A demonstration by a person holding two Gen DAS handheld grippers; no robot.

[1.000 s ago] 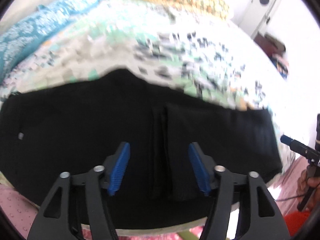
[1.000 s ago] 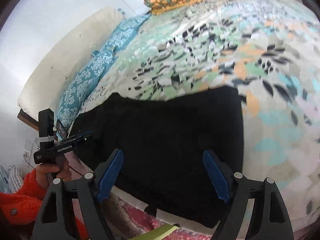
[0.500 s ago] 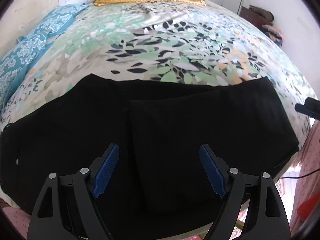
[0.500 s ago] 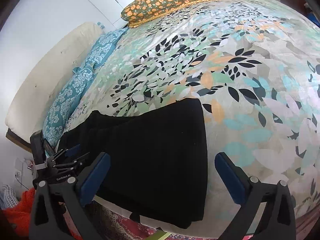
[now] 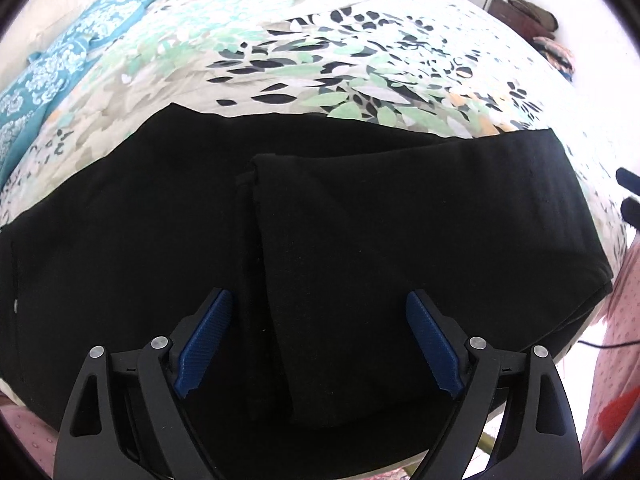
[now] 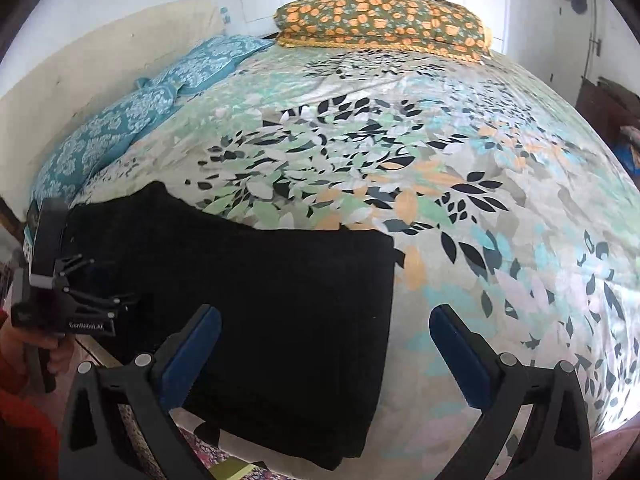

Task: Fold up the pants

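Note:
Black pants (image 5: 360, 220) lie flat along the near edge of the bed, with one end folded over on the right so a doubled layer shows. My left gripper (image 5: 318, 296) hovers over that fold edge; its jaws are opening and nothing sits between the blue pads (image 5: 204, 344). In the right wrist view the pants (image 6: 280, 300) end in a straight folded edge. My right gripper (image 6: 325, 312) stands open above that end, one finger over black cloth, the other over the sheet. A hand (image 6: 52, 352) in an orange-red sleeve holds the left gripper at the far left.
The bed has a leaf-patterned sheet (image 6: 440, 160). An orange floral pillow (image 6: 380, 20) lies at the far end and teal pillows (image 6: 160, 100) along the left by a cream headboard (image 6: 80, 52). Dark furniture (image 6: 600, 108) stands to the right. The bed's edge runs just below the pants.
Both grippers' jaws have spread wider. The left gripper has come lower and closer over the folded layer. The right gripper has swung so the pants' folded end sits left of centre.

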